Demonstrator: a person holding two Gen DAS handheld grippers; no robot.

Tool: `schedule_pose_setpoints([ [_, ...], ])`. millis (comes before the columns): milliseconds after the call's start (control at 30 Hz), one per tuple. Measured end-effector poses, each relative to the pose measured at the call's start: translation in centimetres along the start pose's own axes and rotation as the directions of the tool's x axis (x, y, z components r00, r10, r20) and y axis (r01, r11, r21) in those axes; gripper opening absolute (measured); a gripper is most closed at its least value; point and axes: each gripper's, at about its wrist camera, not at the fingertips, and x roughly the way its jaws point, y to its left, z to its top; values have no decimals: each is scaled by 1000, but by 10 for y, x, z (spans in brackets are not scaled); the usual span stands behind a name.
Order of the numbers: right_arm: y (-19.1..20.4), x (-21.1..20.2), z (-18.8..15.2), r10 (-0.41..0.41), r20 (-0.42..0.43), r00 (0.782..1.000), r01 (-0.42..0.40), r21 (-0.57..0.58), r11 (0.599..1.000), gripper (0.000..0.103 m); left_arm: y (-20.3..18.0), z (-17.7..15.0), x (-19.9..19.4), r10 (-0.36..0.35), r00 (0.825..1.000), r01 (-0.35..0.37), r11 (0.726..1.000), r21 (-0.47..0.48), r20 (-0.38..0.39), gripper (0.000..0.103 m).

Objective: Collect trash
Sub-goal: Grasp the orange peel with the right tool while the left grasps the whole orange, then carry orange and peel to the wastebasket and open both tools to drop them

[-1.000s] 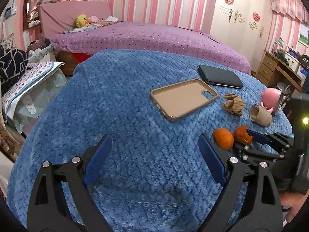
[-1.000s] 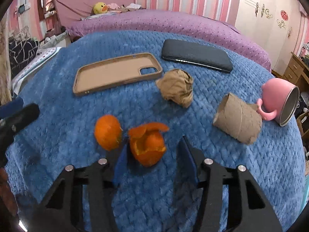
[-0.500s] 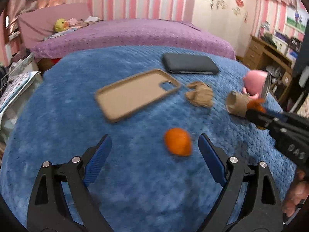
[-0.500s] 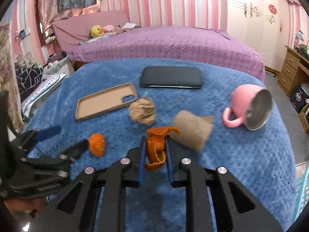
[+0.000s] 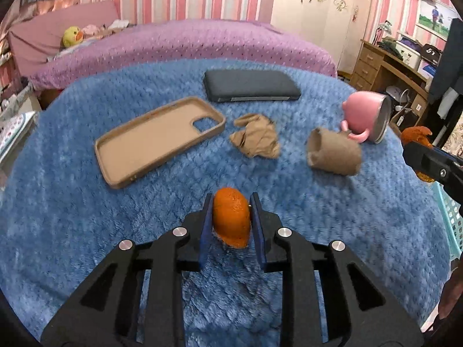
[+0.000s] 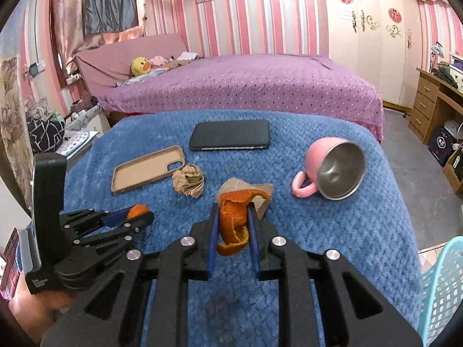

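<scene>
Left claw [image 5: 231, 221]: jaws closing on a rounded piece of orange peel [image 5: 231, 219], pads against both its sides, low over the blue fleece-covered worktop [image 5: 86, 217]

Right claw [image 6: 233, 231]: pinching a curled strip of orange peel [image 6: 233, 219], held clear above the cover

Still lying on the cover: crumpled brown paper [image 5: 256, 140], torn cardboard tube [image 5: 332, 151], tan phone case [image 5: 156, 140], dark phone [image 5: 250, 89], pink mug [image 5: 366, 115] on its side

Turquoise basket [image 6: 442, 286]: beside the worktop's right edge
</scene>
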Motion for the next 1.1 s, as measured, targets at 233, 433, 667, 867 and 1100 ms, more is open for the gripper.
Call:
schedule_pose_setpoints([
  [233,-29,-48,-11,-9,69,998,6,45,999,19,-17,8,-39,-48,993,48,999,6,107,22],
  [433,-54,-79,-16,-53,115,992,47,57,997,19,-41,7,-65,-83,981,77,996,41,174,22],
  [667,-89,-105,-23,-114,143,983,101,97,990,19,-70,10,-80,-139,966,127,989,68,216,22],
  [867,-109,-114,-27,-165,145,976,150,110,983,19,-100,9,-84,-189,958,170,980,103,217,23],
  [1100,-127,-126,-30,-193,157,969,172,138,975,19,-126,5,-85,-229,950,201,969,143,212,23],
])
